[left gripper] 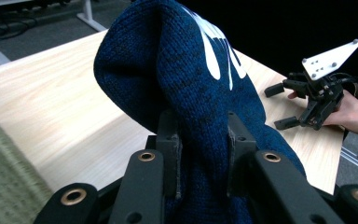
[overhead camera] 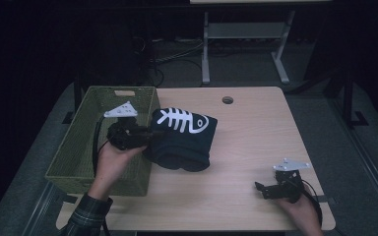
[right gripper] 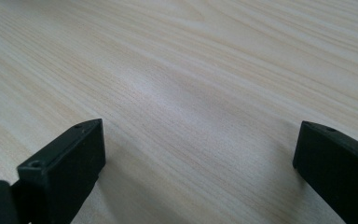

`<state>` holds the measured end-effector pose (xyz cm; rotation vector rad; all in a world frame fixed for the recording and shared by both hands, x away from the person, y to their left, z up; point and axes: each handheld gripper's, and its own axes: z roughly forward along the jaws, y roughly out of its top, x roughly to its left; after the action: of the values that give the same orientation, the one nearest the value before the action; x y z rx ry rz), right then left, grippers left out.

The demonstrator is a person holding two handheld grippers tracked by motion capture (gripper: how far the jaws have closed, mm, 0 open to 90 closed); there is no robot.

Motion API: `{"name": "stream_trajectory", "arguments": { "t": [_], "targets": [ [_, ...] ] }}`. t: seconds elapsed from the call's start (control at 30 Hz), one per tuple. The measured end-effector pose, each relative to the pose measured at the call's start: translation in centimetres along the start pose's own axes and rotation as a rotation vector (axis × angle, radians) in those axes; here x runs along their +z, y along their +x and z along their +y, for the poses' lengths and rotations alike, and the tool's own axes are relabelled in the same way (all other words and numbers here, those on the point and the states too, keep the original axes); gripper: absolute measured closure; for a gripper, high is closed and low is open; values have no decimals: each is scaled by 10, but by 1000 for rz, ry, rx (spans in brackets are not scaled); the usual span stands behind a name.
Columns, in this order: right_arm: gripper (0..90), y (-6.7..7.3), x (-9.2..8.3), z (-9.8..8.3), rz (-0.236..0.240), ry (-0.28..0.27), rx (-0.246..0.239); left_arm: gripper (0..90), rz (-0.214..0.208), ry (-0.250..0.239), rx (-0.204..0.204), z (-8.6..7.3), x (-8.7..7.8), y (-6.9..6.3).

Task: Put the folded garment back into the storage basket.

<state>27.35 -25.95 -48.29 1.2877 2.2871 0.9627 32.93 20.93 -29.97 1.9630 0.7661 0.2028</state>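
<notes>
Fingers (left gripper: 170,154) of the left gripper (left gripper: 200,154) pinch a folded dark-blue knitted sweater (overhead camera: 184,140) with a white fishbone print, beside the green woven basket (overhead camera: 78,142); the right gripper (overhead camera: 265,189) rests wide open on the light wooden table (overhead camera: 256,128).

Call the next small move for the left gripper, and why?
Probably lift a little more and swing toward the green basket. The left gripper is clamped on a fold of the dark blue sweater, whose bulk sits on the table right beside the basket's rim. The right gripper rests open, apart from the sweater.
</notes>
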Motion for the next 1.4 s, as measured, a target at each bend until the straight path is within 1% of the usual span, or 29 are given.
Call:
{"name": "stream_trajectory", "arguments": {
  "t": [0.27,0.63,0.8,0.97,1.1,1.3,1.4],
  "targets": [
    [19,0,0,0,-2,0,2,724,29,-11,-4,2,-21,10],
    [19,0,0,0,-3,-1,2,723,63,-17,-21,-1,-43,24],
    [19,0,0,0,-5,-1,5,723,91,-17,-16,-1,-56,29],
    [19,-1,0,0,-7,-1,4,723,117,-32,-30,-4,-71,38],
    [19,-1,0,0,-8,-2,5,723,149,-29,-31,-6,-82,43],
    [19,-1,0,0,-8,-1,6,724,181,-34,-48,-10,-99,52],
    [19,-1,0,0,-9,-2,6,723,201,-24,-53,-12,-107,58]
  ]
}}
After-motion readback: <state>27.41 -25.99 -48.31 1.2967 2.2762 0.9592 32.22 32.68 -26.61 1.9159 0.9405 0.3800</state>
